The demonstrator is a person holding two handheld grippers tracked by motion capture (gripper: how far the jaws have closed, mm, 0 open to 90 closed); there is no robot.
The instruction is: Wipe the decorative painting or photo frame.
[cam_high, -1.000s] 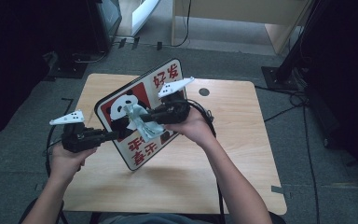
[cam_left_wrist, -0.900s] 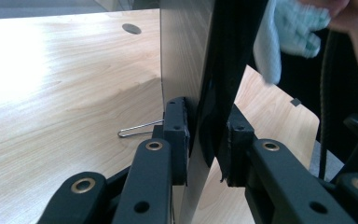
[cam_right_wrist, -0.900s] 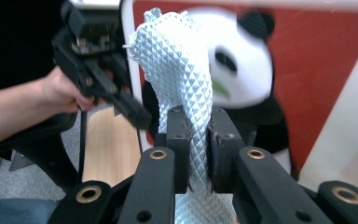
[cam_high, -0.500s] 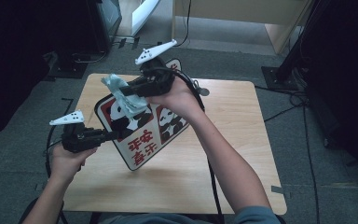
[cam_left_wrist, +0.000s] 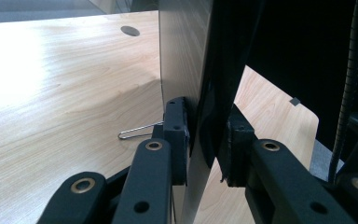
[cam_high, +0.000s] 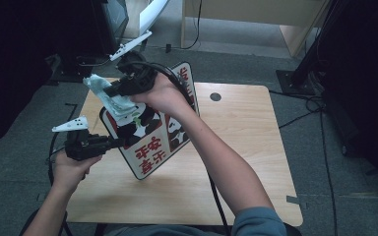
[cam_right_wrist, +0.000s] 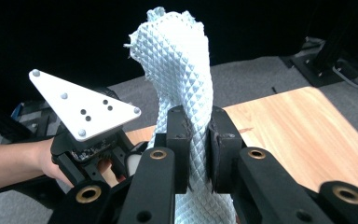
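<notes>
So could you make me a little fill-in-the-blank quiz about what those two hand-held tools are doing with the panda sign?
1. The left tool is clamped on the edge of the ____ sign.
2. The right tool pinches a pale blue ____.
3. The sign stands tilted on a ____ table.
4. The characters at the sign's lower end are ____ in colour.

Missing words: panda; cloth; wooden; red

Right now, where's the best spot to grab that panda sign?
By its thin edge, as the left gripper does: the sign stands tilted on the table, so a jaw fits on each flat face, coming from the left side.
</notes>
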